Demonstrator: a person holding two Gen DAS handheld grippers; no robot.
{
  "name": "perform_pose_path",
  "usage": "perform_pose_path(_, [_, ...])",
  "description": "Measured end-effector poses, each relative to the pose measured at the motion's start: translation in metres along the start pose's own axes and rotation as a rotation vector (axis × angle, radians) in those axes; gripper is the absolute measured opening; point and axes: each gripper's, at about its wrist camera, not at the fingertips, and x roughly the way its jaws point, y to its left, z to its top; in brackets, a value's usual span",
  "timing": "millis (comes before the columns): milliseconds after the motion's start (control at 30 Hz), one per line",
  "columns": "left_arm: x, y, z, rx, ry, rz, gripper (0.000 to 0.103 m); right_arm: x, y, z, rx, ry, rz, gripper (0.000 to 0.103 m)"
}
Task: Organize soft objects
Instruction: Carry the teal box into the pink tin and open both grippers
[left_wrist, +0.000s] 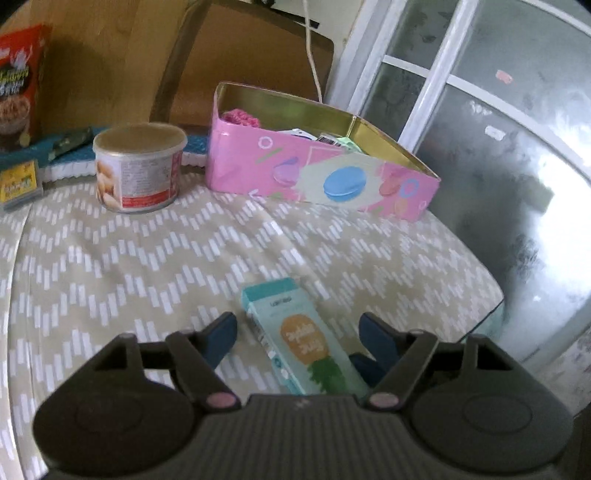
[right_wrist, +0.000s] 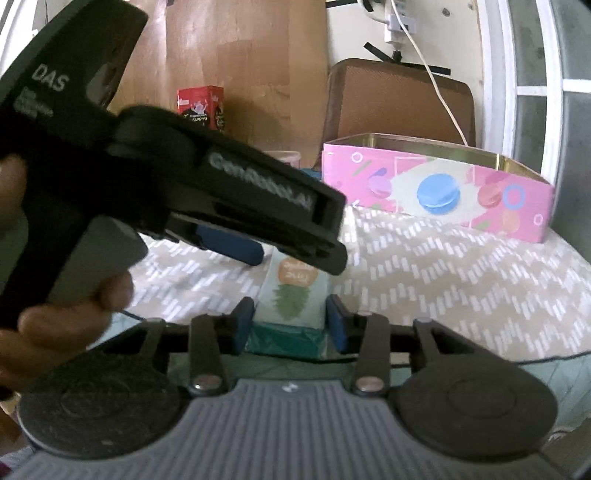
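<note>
A teal tissue pack (left_wrist: 303, 339) with an orange pineapple print lies on the patterned tablecloth. My left gripper (left_wrist: 297, 332) is open, with its blue fingers either side of the pack. In the right wrist view the same pack (right_wrist: 291, 295) lies between the blue fingers of my right gripper (right_wrist: 290, 319), which are close to its sides near its front end; I cannot tell whether they press it. The left gripper's body (right_wrist: 207, 192) crosses that view above the pack. A pink tin box (left_wrist: 317, 166) stands open at the back, with pink crochet and other small items inside.
A round lidded tin (left_wrist: 138, 166) stands left of the pink box (right_wrist: 436, 188). A red carton (left_wrist: 20, 85), a yellow packet (left_wrist: 18, 182) and a teal mat (left_wrist: 74, 155) are at the far left. The table's right edge (left_wrist: 491, 314) drops off beside a window. A chair (right_wrist: 399, 99) stands behind.
</note>
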Motion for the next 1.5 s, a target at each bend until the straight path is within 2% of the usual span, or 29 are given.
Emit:
perform_pose_path(100, [-0.002, -0.002, -0.002, -0.022, -0.002, -0.009, 0.069, -0.003, 0.000, 0.001, 0.040, -0.003, 0.014, 0.045])
perform_pose_path(167, [-0.003, -0.001, -0.001, -0.035, -0.007, -0.008, 0.060, -0.004, 0.002, 0.000, 0.041, -0.012, 0.005, 0.045])
perform_pose_path(267, [-0.005, 0.000, 0.005, -0.067, -0.015, -0.029, 0.056, -0.008, 0.003, -0.001, 0.036, -0.038, -0.020, 0.045])
perform_pose_path(367, [-0.010, -0.007, 0.014, -0.063, -0.052, -0.040, 0.056, -0.015, 0.003, 0.002, 0.026, -0.086, -0.042, 0.045])
perform_pose_path(567, [-0.010, -0.028, 0.038, 0.010, -0.117, -0.049, 0.056, -0.019, -0.011, 0.015, 0.025, -0.189, -0.094, 0.045])
perform_pose_path(867, [0.013, -0.059, 0.096, 0.099, -0.216, -0.041, 0.056, -0.004, -0.057, 0.053, 0.016, -0.329, -0.151, 0.045])
perform_pose_path(1000, [0.037, -0.067, 0.133, 0.107, -0.233, -0.040, 0.057, 0.022, -0.090, 0.078, 0.055, -0.344, -0.160, 0.045])
perform_pose_path(1067, [0.056, -0.064, 0.151, 0.084, -0.230, -0.033, 0.067, 0.043, -0.109, 0.089, 0.099, -0.328, -0.160, 0.045])
perform_pose_path(1167, [0.076, -0.060, 0.163, 0.094, -0.264, 0.082, 0.074, 0.084, -0.130, 0.103, 0.108, -0.278, -0.204, 0.048])
perform_pose_path(1233, [0.086, -0.056, 0.167, 0.111, -0.267, 0.165, 0.074, 0.105, -0.138, 0.107, 0.094, -0.255, -0.273, 0.053])
perform_pose_path(1267, [0.086, -0.052, 0.167, 0.103, -0.262, 0.181, 0.074, 0.107, -0.140, 0.107, 0.098, -0.250, -0.288, 0.053])
perform_pose_path(1400, [0.063, -0.030, 0.153, 0.062, -0.274, 0.146, 0.076, 0.088, -0.135, 0.097, 0.146, -0.286, -0.251, 0.053])
perform_pose_path(1500, [0.040, -0.011, 0.126, 0.038, -0.275, 0.125, 0.077, 0.072, -0.116, 0.086, 0.138, -0.319, -0.226, 0.053])
